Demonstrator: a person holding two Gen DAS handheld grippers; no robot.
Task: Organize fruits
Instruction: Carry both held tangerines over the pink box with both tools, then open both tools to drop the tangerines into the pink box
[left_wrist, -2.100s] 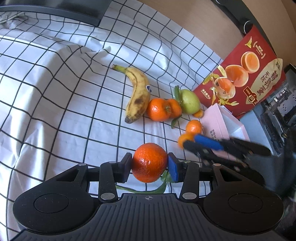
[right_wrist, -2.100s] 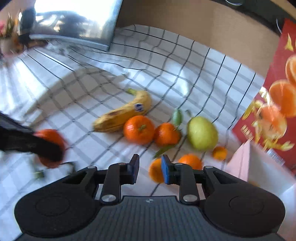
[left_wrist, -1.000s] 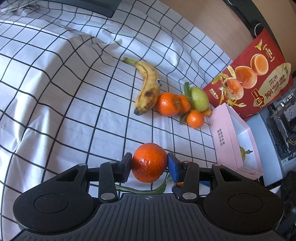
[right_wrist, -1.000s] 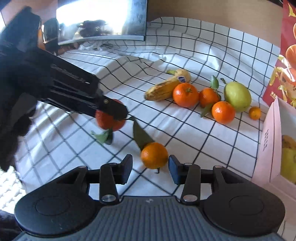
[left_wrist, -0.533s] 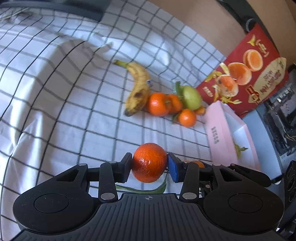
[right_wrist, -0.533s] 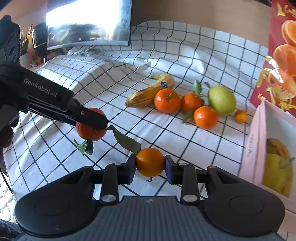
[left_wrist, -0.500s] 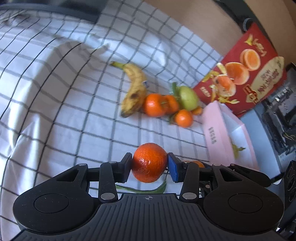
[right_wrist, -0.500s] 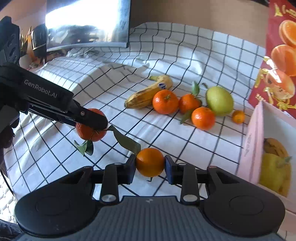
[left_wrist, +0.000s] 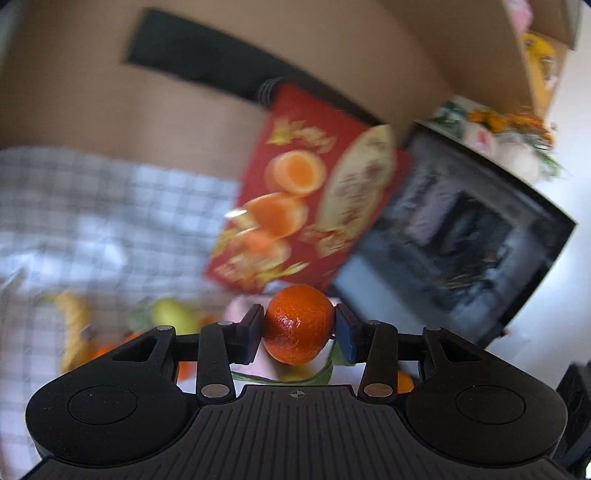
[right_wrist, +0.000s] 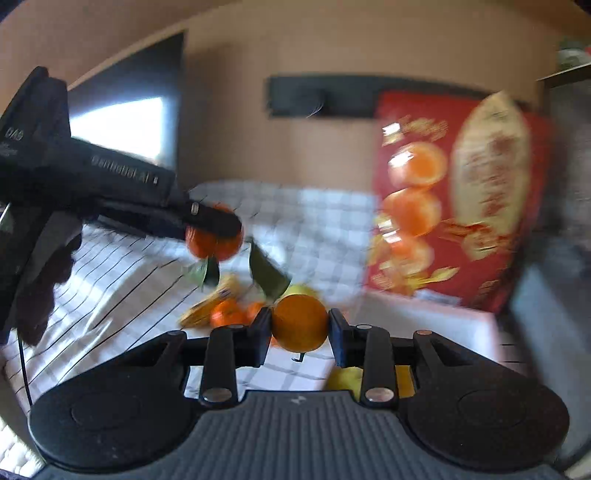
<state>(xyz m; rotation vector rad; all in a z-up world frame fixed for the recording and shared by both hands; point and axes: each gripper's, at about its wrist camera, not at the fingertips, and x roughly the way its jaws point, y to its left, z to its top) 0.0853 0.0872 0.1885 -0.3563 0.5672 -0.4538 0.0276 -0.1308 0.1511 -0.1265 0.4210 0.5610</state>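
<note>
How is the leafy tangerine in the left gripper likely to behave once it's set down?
The tangerine, clamped in the left gripper, looks round, so it would probably roll. Its attached leaves may brake that somewhat. The pebbled skin likely grips the pads well.

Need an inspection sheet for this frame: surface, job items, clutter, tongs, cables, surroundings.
Surface: checked cloth, wrinkled, blurred.
Job's things: red-orange mandarin with leaves in the left tongs; orange in the right tongs; banana, pear and more mandarins on the cloth; pink box at right, yellow fruit inside.
Clutter: red carton standing behind the box.
Grippers: both tongs shut on fruit, lifted off the cloth.
Cables: thin black wire at the left edge of the right view.
Surroundings: brown wall, dark screen at right.
</note>
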